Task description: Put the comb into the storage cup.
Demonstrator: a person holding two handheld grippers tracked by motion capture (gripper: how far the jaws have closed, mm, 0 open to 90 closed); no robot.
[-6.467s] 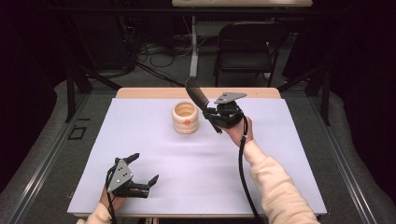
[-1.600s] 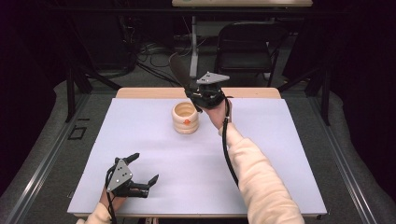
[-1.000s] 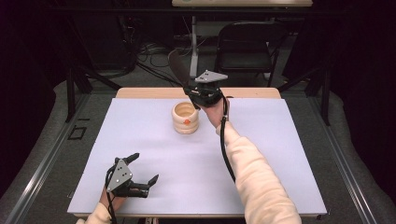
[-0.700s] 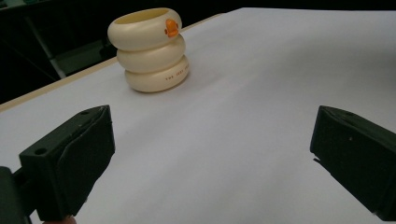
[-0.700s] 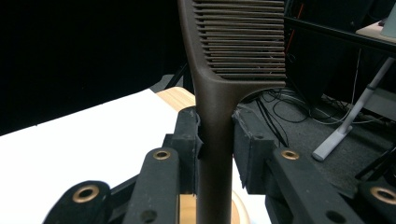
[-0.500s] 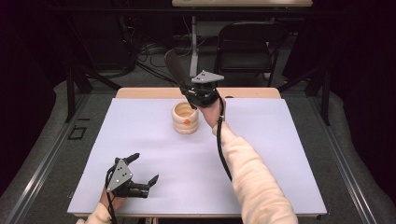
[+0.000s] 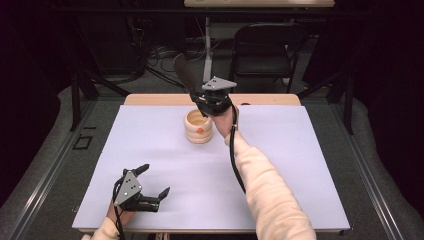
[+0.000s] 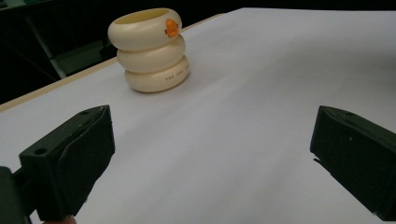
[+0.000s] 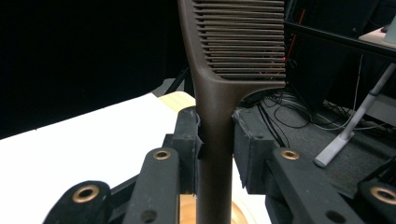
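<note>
A cream ribbed holder (image 7: 198, 127) made of three stacked rings, with an orange mark, stands at the back middle of the white table top (image 7: 300, 165). My right gripper (image 7: 209, 104) hovers just above and behind it, shut on the handle of a dark brown comb (image 7: 184, 75). The toothed end tilts up and to the left. In the right gripper view the comb (image 9: 233, 46) is pinched between the pads of the right gripper (image 9: 215, 135), with the holder's rim (image 9: 180, 99) below. My left gripper (image 7: 156, 179) rests open at the front left, aimed at the holder (image 8: 150, 51).
A wooden table edge (image 7: 270, 99) shows behind the white sheet. Beyond it stand a black folding chair (image 7: 265, 45), stand legs and cables on the floor. Wide bare sheet lies to the right of my right sleeve (image 7: 270, 200).
My right gripper has carried the comb left and back until it hangs over the holder; in the last second it has only edged slightly left. The left gripper has not moved.
</note>
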